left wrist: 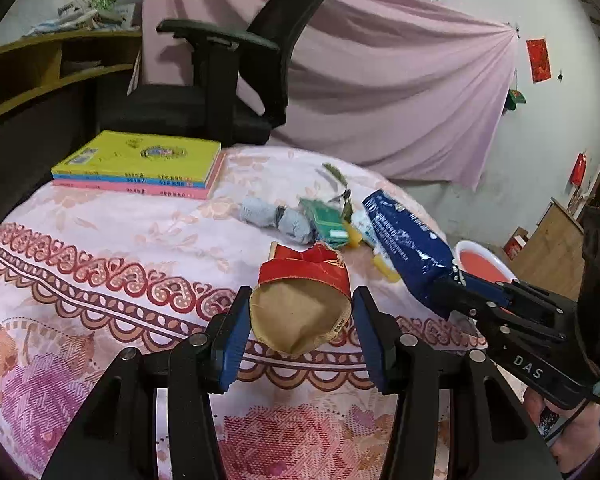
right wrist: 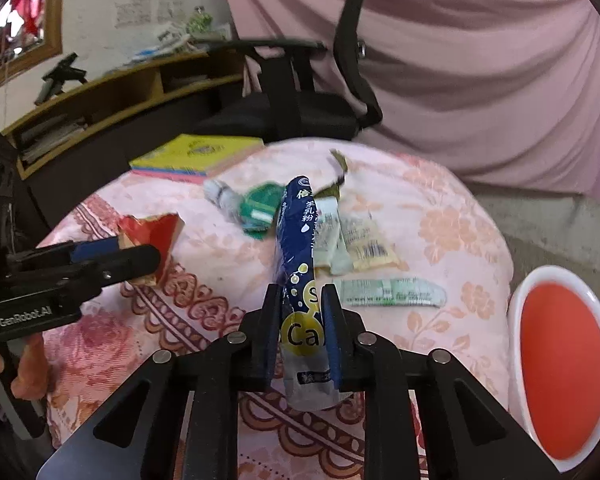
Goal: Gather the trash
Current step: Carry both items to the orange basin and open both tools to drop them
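My left gripper [left wrist: 300,312] is shut on a torn red and brown paper box [left wrist: 302,300], held above the pink patterned tablecloth [left wrist: 100,248]; the box also shows in the right wrist view [right wrist: 156,232]. My right gripper [right wrist: 300,316] is shut on a long dark blue sachet [right wrist: 298,256], held up over the table; the sachet shows in the left wrist view [left wrist: 404,244]. More trash lies on the cloth: a green packet [right wrist: 260,206], a crumpled grey wad [right wrist: 224,200], pale wrappers [right wrist: 352,236] and a green-white wrapper [right wrist: 392,292].
A white bin with a red inside [right wrist: 560,364] stands low at the right of the table. A stack of books [left wrist: 140,164] lies at the table's far left. A black office chair [left wrist: 228,80] and a wooden shelf [left wrist: 40,68] stand behind, before a pink curtain.
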`<state>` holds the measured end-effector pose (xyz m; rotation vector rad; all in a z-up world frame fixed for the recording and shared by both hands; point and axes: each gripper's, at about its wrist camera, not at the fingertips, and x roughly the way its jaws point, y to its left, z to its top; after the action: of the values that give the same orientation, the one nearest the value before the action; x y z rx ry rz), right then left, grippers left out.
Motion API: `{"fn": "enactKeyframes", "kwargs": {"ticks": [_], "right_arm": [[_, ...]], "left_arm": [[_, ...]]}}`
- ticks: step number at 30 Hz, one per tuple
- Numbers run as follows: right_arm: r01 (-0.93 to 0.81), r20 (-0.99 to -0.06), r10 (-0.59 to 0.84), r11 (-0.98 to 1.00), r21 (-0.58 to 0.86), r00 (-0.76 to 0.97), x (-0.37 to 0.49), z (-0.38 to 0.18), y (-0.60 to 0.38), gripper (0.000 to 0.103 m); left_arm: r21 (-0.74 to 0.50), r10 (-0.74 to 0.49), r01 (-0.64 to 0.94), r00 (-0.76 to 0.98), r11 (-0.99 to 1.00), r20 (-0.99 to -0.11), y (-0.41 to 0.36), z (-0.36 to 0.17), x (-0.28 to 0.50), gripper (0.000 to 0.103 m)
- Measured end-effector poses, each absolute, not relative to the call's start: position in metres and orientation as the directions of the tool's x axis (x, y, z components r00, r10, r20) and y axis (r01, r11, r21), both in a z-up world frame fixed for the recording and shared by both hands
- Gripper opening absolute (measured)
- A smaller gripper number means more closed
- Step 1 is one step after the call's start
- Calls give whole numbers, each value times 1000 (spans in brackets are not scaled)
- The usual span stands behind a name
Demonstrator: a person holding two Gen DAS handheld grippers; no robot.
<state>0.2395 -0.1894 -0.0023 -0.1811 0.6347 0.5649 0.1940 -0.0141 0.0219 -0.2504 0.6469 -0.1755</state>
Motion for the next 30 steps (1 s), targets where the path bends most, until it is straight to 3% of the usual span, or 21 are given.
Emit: {"fn": "enactKeyframes", "kwargs": {"ticks": [7,18,23,30], "right_arm": [[-512,-410,458,858,-25,788,211,22,-211,17],[-225,-100,224,974,2,969,193,53,-291,18],[-103,-97,106,994,38,990,200,50,-326,18],[15,-177,4,994,108,984,218,33,-377,18]], "left_arm": [[-211,-194,105,867,972,-459,-36,48,179,44],[-106,-304,286,912,952,-274,-127,110,182,45],[-101,-395,383,866,918,-307,-178,112,208,45],[-138,-476,467,761,873,-440,-251,91,252,45]]}}
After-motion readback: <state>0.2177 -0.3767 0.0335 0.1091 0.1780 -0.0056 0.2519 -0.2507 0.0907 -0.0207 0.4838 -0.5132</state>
